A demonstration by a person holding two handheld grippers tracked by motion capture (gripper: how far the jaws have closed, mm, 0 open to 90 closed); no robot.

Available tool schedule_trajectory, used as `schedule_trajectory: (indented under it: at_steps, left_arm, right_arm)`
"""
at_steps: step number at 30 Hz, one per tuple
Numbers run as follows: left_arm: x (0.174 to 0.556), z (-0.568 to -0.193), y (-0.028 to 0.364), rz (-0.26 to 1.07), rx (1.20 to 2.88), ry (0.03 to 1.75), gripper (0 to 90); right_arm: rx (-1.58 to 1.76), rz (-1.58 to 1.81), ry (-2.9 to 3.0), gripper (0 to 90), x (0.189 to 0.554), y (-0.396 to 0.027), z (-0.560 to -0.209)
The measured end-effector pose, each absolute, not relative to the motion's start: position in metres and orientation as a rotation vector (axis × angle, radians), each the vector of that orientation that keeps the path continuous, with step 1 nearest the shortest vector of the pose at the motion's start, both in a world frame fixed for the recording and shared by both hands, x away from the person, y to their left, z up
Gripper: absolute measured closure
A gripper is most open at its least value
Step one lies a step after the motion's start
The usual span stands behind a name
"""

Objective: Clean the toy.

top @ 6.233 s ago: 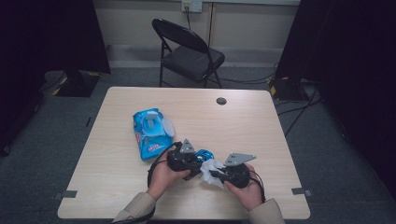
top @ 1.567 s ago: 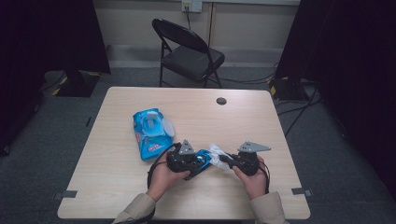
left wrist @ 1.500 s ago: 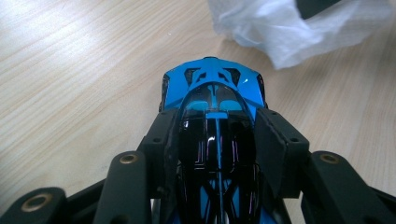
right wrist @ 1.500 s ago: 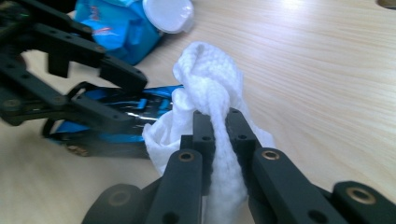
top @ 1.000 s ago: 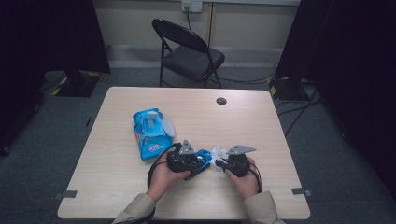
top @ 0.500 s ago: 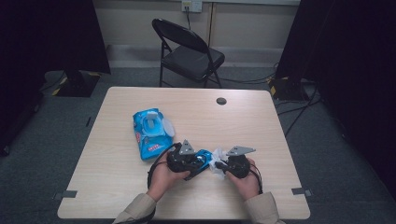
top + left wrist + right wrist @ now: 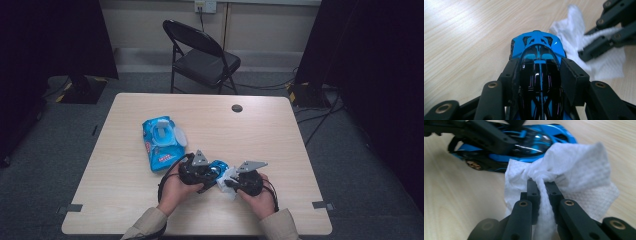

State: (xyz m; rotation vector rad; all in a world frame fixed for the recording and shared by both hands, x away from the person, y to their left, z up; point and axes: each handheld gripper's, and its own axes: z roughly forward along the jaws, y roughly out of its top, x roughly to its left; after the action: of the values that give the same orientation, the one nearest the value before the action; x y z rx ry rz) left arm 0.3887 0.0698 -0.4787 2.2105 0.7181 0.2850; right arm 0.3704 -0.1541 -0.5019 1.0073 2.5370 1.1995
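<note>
A blue and black toy car (image 7: 537,47) (image 7: 531,142) (image 7: 218,168) sits between the jaws of my left gripper (image 7: 540,75) (image 7: 207,174), which is shut on its sides low over the table. My right gripper (image 7: 542,183) (image 7: 231,182) is shut on a bunched white wipe (image 7: 571,167) (image 7: 579,47) (image 7: 226,179). The wipe rests against the car's side and nose. In the left gripper view the right gripper's black jaws come in from the upper right, pinching the wipe next to the car.
A blue pack of wet wipes (image 7: 161,142) with its white lid open lies left of the hands on the light wooden table (image 7: 280,130). A small dark cable hole (image 7: 237,108) is near the far edge. Behind the table stands a folding chair (image 7: 202,57).
Over the last second the right gripper with the wipe has shifted slightly against the car. The left gripper and car have stayed in place.
</note>
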Motion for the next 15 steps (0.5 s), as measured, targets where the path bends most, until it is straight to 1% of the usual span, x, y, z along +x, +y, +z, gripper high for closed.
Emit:
schedule_trajectory:
  at_steps: [10, 15]
  left_arm:
    - [0.389, -0.479, 0.07, 0.288, 2.215, 0.716, 51.6]
    - [0.388, -0.479, 0.07, 0.29, 2.209, 0.72, 51.6]
  right_arm:
    - [0.895, 1.217, 2.622, 85.0, 0.359, -0.127, -0.501]
    - [0.867, 1.224, 2.643, 85.0, 0.356, -0.121, -0.501]
